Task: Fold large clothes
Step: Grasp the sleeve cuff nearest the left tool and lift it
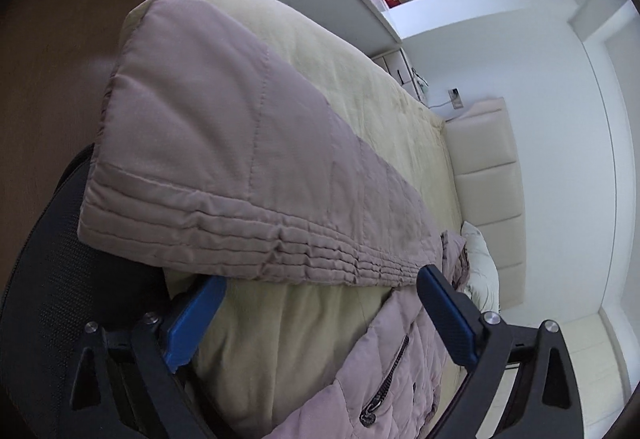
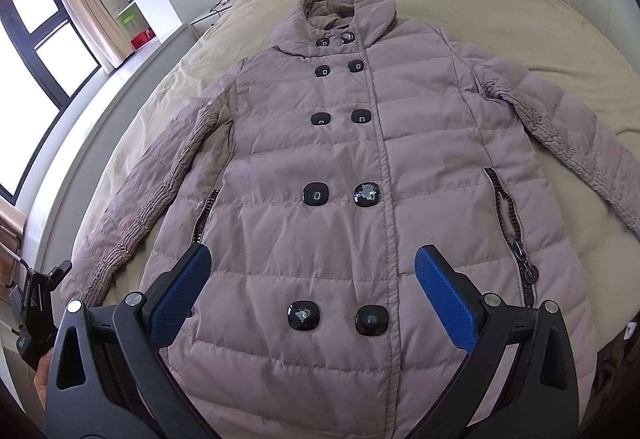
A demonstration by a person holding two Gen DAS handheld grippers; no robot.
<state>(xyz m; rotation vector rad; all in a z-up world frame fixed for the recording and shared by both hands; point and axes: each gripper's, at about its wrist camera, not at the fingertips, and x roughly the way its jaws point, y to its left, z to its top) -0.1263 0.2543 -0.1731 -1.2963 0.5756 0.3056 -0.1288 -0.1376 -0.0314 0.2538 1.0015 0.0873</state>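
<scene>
Both views show the mauve coat [image 2: 352, 175] lying face up on the bed [image 2: 520, 39], but only the right wrist shows it whole. Left gripper [image 1: 320, 311], spread wide, frames the sleeve cuff [image 1: 240, 199]; right gripper [image 2: 312, 291], spread, hovers over the hem, holding nothing.

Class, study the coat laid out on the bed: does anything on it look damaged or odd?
Yes. Two black buttons on the coat look worn: the right button of the fourth row and the left button of the bottom row show pale, flaky patches where the glossy finish has chipped. Otherwise it lies flat.
</scene>
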